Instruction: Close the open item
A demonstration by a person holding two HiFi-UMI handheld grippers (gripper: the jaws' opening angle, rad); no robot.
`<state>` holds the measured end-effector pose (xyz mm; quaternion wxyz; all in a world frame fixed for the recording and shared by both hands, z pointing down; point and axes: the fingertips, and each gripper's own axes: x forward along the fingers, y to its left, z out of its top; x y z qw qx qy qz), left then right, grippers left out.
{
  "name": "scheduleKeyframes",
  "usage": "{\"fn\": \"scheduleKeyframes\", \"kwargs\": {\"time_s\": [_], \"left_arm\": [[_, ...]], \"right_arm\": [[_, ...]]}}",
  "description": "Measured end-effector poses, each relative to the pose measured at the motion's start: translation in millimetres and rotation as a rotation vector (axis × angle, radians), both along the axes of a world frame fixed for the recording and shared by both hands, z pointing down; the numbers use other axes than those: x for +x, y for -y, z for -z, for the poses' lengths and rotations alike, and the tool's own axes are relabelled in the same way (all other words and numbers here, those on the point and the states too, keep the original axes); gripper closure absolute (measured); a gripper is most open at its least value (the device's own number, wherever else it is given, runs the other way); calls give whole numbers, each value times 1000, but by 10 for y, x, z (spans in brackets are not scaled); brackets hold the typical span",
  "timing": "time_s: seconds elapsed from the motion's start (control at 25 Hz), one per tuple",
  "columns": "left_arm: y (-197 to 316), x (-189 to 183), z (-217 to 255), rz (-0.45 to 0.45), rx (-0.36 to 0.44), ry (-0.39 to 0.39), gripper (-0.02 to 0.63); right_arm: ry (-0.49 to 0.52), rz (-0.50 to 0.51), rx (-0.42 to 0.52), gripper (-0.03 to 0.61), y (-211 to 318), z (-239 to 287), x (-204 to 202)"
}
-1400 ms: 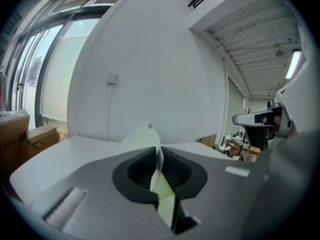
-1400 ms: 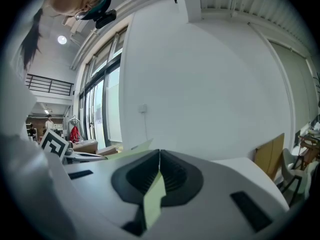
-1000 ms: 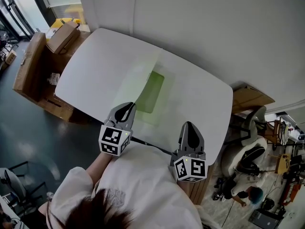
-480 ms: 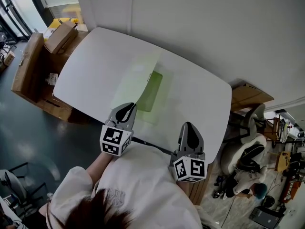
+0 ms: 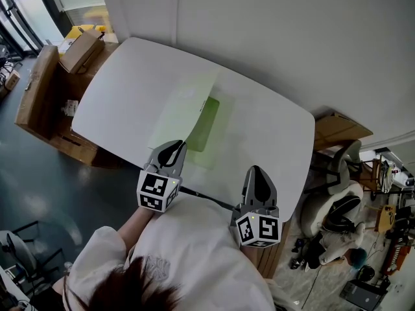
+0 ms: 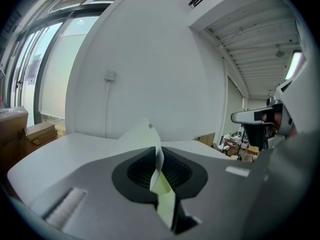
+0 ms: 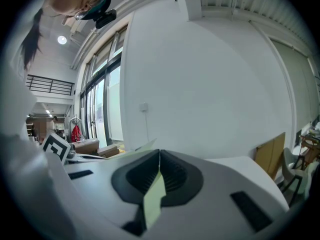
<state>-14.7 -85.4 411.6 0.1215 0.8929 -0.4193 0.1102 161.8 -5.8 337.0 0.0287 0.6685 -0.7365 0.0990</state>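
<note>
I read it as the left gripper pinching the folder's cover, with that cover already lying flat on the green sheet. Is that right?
Not flat. The left gripper does pinch the folder's cover, but the cover stands curled up, off the green sheet. The left gripper view shows it.

A white table with rounded corners carries one thing: a green folder, lying flat just ahead of the left gripper jaws and ahead and to the left of the right gripper jaws. Its pale front leaf rises off the tabletop, back into the left jaws.
</note>
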Motion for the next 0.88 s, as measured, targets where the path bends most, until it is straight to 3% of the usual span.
{"fn": "scheduleKeyframes", "kwargs": {"time_s": [0.88], "left_arm": [[-8, 273, -105, -40, -28, 29, 584]], "right_arm": [[13, -7, -10, 568, 85, -49, 206]]}}
